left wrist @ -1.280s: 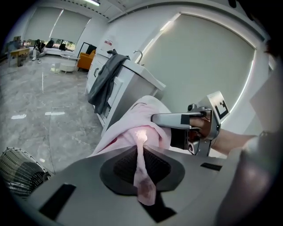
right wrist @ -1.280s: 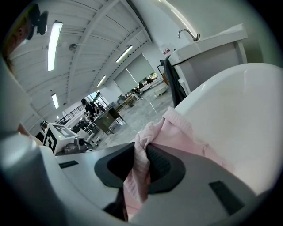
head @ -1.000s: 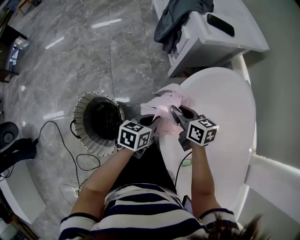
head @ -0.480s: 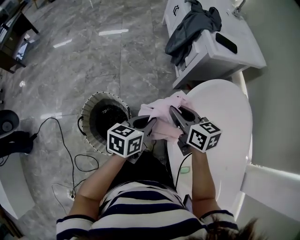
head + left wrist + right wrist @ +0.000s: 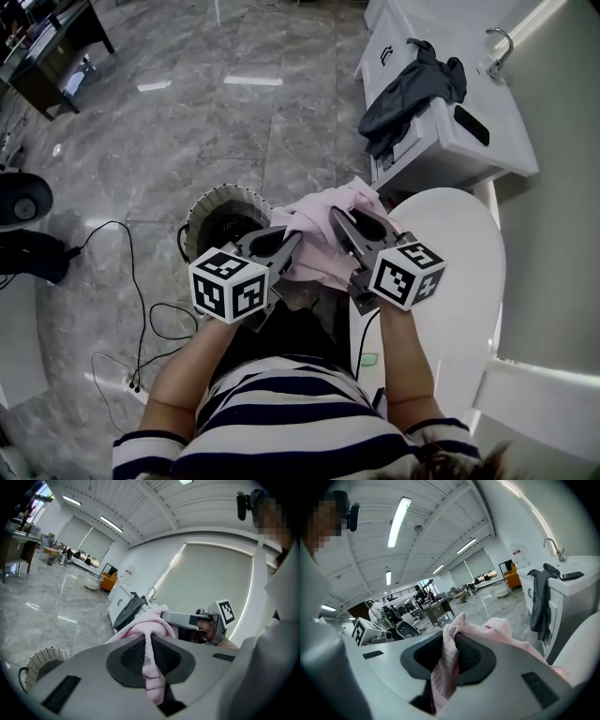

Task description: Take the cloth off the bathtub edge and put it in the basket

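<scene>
One pink cloth (image 5: 319, 251) is held bunched between the bathtub (image 5: 469, 220) and the basket (image 5: 201, 212), clamped tightly by both the left gripper (image 5: 291, 238) and the right gripper (image 5: 339, 218). Carrying is judged under way. Next, the cloth must be swung left over the basket and released.

The grey marble floor (image 5: 187, 122) carries a woven basket (image 5: 194, 230), a loose black cable (image 5: 141, 309) trailing just beside it, and the white bathtub (image 5: 459, 272). On the white worktop (image 5: 441, 37) beyond the tub lie a dark garment (image 5: 412, 89), hanging over the edge, and a black phone (image 5: 472, 125).
</scene>
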A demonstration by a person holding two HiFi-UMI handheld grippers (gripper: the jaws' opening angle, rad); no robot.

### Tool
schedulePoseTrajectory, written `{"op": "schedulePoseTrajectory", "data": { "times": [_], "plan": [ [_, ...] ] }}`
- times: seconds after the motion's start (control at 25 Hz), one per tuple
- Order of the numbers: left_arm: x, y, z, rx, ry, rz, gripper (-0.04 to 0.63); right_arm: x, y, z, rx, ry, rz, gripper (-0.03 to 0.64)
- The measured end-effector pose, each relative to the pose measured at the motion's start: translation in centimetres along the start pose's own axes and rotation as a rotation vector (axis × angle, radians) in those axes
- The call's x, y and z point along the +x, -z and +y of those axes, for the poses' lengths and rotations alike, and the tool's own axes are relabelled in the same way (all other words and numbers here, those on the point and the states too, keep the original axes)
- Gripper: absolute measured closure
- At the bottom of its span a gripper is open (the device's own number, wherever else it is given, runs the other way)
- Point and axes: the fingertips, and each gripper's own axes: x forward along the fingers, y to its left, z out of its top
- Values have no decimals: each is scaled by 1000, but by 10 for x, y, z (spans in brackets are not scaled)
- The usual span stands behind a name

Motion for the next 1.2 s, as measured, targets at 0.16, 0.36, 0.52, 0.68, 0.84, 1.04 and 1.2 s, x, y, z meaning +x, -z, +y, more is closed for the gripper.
{"op": "schedulePoseTrajectory", "data": {
  "times": [0.16, 0.36, 0.52, 0.68, 0.84, 1.04, 1.2],
  "plan": [
    [-35, -17, 6, -3, -30, -63, 558, 15, -10, 37, -42, -65, 5, 528],
    [-72, -40, 9, -8, -39, -151, 558, 28, -23, 78, -81, -135, -5, 528],
    [-105, -60, 9, 37, -69, -225, 558, 36, -36, 112, -116, -197, -25, 528],
    [-135, -79, 11, 77, -105, -278, 558, 45, -48, 142, -144, -255, -43, 528],
    [-166, -92, 17, 120, -178, -321, 558, 59, -54, 174, -168, -336, -50, 528],
    [-205, -97, 33, 124, -268, -377, 558, 77, -51, 209, -191, -413, -45, 528],
    [-229, -96, 44, 124, -331, -409, 558, 91, -46, 233, -217, -468, -32, 528]
  ]
}}
